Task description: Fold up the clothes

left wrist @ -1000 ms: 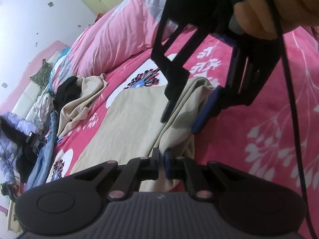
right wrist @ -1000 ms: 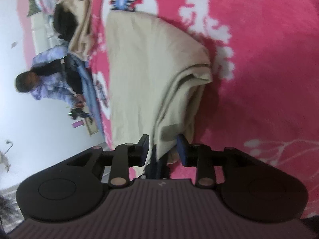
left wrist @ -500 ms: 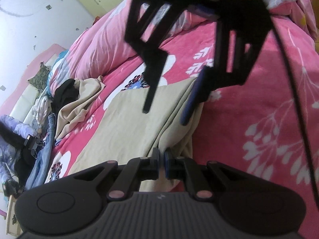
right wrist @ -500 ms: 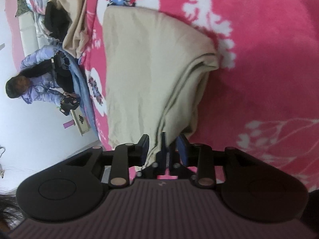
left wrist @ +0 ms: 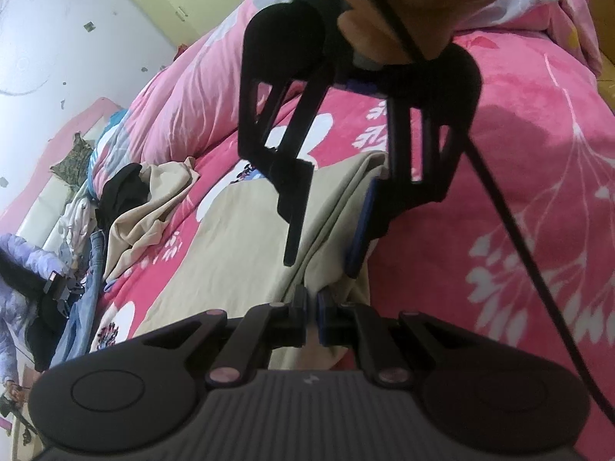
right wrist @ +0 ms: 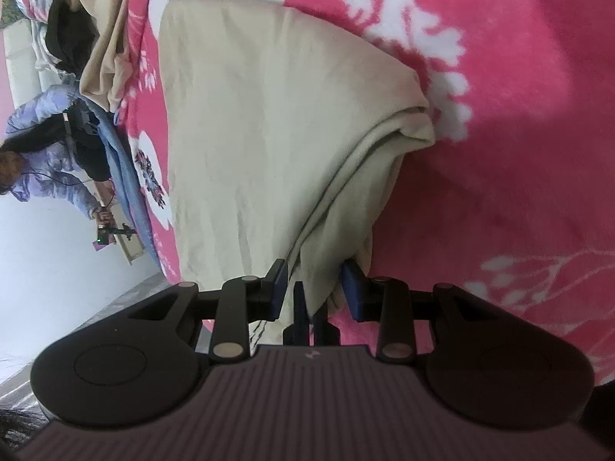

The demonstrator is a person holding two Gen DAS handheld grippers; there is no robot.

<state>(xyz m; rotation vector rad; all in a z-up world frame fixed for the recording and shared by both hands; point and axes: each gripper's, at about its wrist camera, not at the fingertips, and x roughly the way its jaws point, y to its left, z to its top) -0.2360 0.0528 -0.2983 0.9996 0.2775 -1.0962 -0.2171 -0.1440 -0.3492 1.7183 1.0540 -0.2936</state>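
Beige garment (right wrist: 261, 146) lying partly folded on the bed (right wrist: 519, 153)
Left gripper (left wrist: 311, 307) is pinching its bunched edge; right gripper (right wrist: 313, 288), fingers spread, is straddling it; final folds remaining.

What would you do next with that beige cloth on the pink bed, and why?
Probably close the right gripper on the beige cloth. Its jaws are open around the bunched folded edge, while the left gripper already pinches the same edge. With both holding it, the edge could be carried across the pink floral blanket.
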